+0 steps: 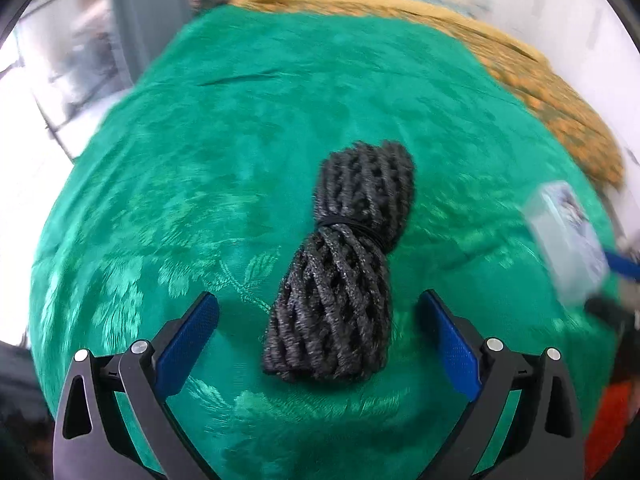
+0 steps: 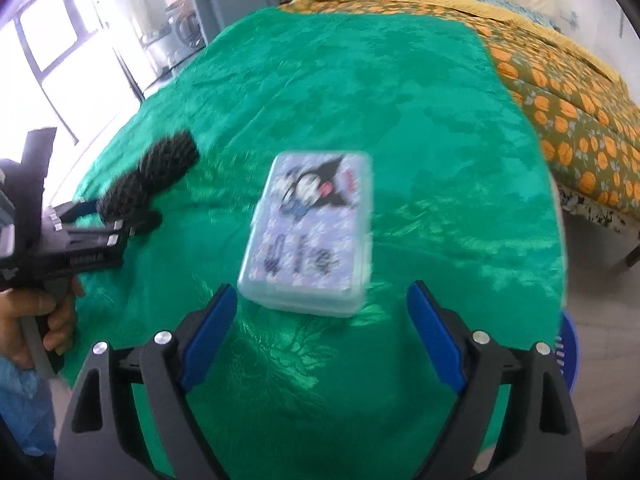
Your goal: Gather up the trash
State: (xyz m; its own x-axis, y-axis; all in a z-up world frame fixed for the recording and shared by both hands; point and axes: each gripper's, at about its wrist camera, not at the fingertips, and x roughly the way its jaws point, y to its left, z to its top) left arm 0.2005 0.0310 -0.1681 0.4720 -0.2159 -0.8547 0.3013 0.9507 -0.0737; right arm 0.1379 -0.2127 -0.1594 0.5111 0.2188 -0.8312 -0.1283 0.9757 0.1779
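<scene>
Green patterned cloth (image 2: 360, 80) covers the whole surface, and a bed under an orange-flowered quilt (image 2: 568, 96) stands beyond its far edge. At the right edge of the right wrist view, below the cloth, a slice of a blue basket (image 2: 568, 352) shows, which may be where trash is meant to go, though I cannot tell for sure. On the cloth lie two things, well apart: a clear plastic box (image 2: 312, 232) with a cartoon lid, and a black bundle of cord (image 1: 344, 272) cinched at its waist by a thin band. The right gripper (image 2: 322, 320) hangs just short of the box with its jaws wide open, nothing between the pads. The left gripper (image 1: 320, 328), held in a hand (image 2: 36, 320) at the left edge of the right wrist view, is also wide open, its pads flanking the near end of the bundle without pressing on it. The step in hand looks like the approach to two pickups. The left one seems nearer done: next, lower a little and close on the bundle below the band. The box is nearly as wide as the right jaws, so that grip needs centring first.
</scene>
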